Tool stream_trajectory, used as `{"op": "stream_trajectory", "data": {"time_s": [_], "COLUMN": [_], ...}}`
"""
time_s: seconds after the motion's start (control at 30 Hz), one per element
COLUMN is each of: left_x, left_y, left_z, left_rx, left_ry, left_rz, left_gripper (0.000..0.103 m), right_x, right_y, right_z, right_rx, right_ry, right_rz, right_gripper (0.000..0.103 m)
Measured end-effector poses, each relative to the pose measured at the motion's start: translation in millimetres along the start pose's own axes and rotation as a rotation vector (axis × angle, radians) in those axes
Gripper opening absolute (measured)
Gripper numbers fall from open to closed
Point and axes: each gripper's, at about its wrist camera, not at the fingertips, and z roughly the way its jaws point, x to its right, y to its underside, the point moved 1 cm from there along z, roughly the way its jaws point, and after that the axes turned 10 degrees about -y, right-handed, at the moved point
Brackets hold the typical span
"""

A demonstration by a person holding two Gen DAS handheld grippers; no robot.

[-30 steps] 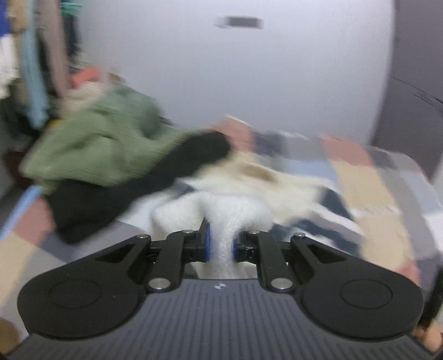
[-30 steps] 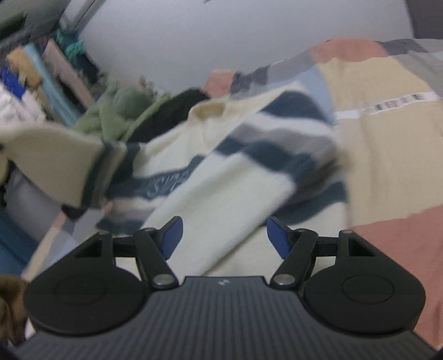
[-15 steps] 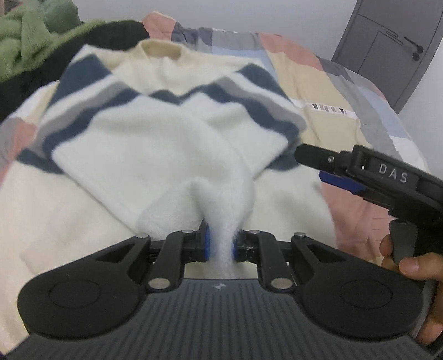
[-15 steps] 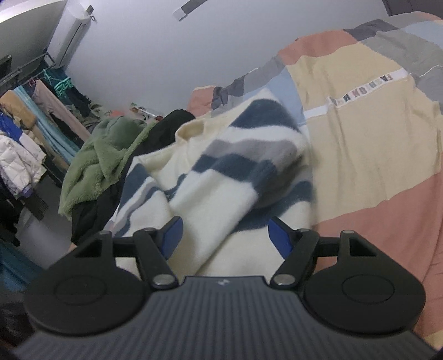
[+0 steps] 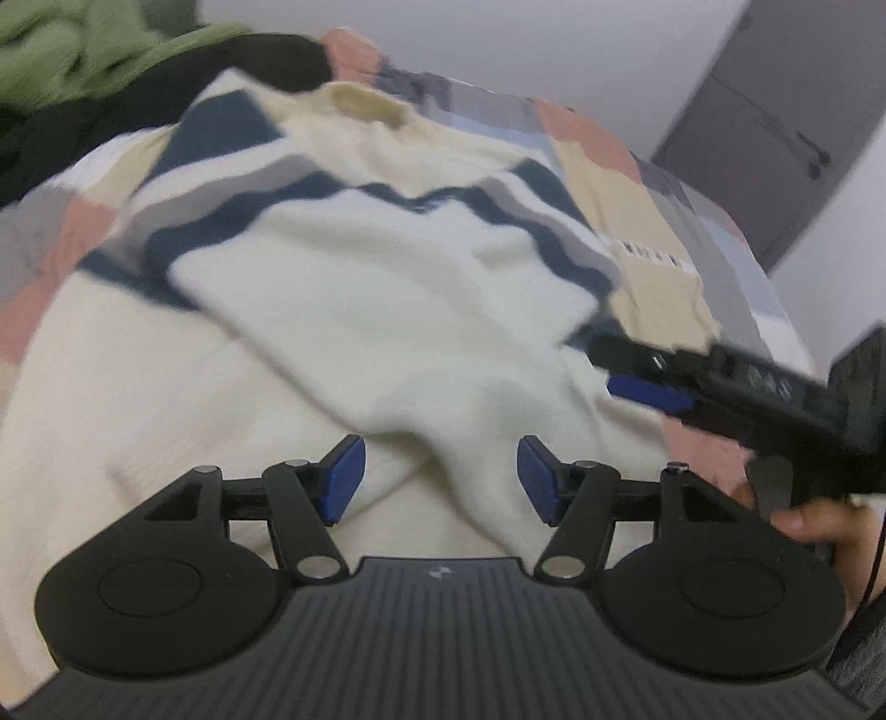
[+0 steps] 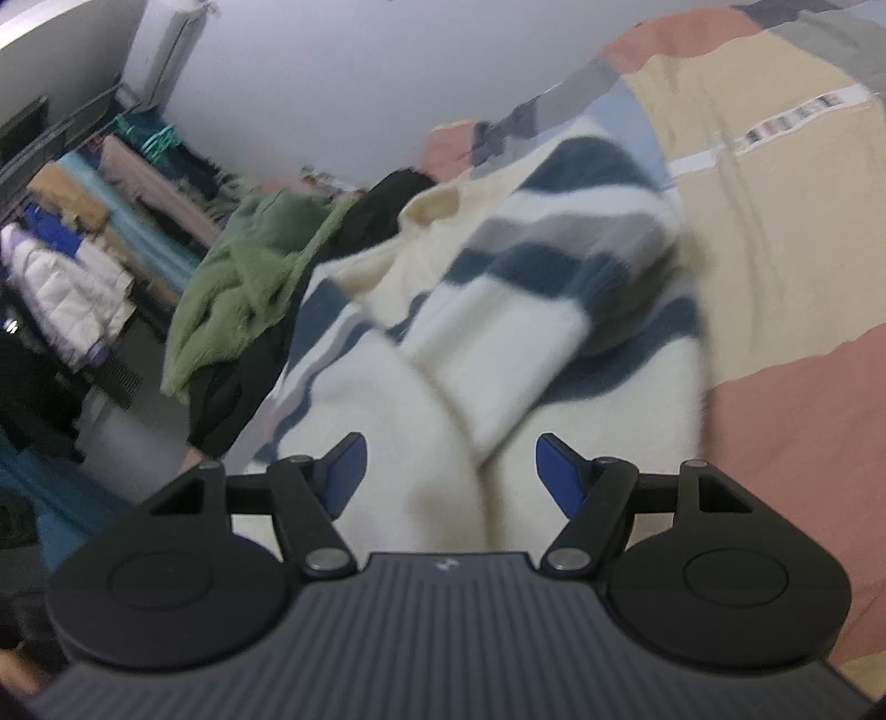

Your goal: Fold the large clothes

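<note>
Left claw (image 5: 437,479) opening over sweater (image 5: 387,288), right claw (image 6: 448,471) apart, bedspread (image 6: 775,221) bare alongside

Motion blur softens the cream knit sweater with navy and grey stripes (image 5: 387,288) in both views, so its weave and hem line cannot be made out. Its lower part runs under the black left gripper (image 5: 437,476), whose jaws are opening with a fold of knit between them, not pressed. The black right gripper (image 5: 653,387) is smeared and cut by the left wrist view's right edge; its lettering is unreadable. The hand (image 5: 814,520) holding it shows only partly. The print strip on the patchwork bedspread (image 6: 775,221) is too blurred to read. The green fleece garment (image 5: 72,50) is cropped at the top-left corner
</note>
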Motion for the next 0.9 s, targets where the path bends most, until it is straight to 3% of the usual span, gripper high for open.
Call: {"op": "stream_trajectory", "data": {"time_s": [0.17,0.33,0.43,0.5,0.57,0.77,0.9], "left_x": [-25,-34,-39,-44,-49,-66,-74], "left_y": [3,7,10,10,9,5,5], "left_z": [-3,3,6,8,8,1,0], "left_rx": [0.034,0.068,0.083,0.086,0.096,0.134,0.145], "left_ry": [0.014,0.020,0.014,0.020,0.025,0.034,0.021], "left_rz": [-0.056,-0.033,-0.026,-0.029,-0.034,-0.068,-0.073], "left_gripper": [0.066,0.067,0.066,0.067,0.066,0.066,0.067], "right_x": [-11,-19,-17,-18,-26,-61,-58], "right_y": [12,21,22,22,22,15,14], "right_z": [14,26,32,37,41,28,34], "right_rx": [-0.085,-0.133,-0.135,-0.141,-0.159,-0.056,-0.053], "right_ry": [-0.039,0.044,0.069,0.060,0.049,0.102,0.229], "right_rz": [-0.014,-0.067,-0.062,-0.065,-0.114,-0.318,-0.356], "right_gripper": [0.070,0.066,0.053,0.033,0.021,0.016,0.016]}}
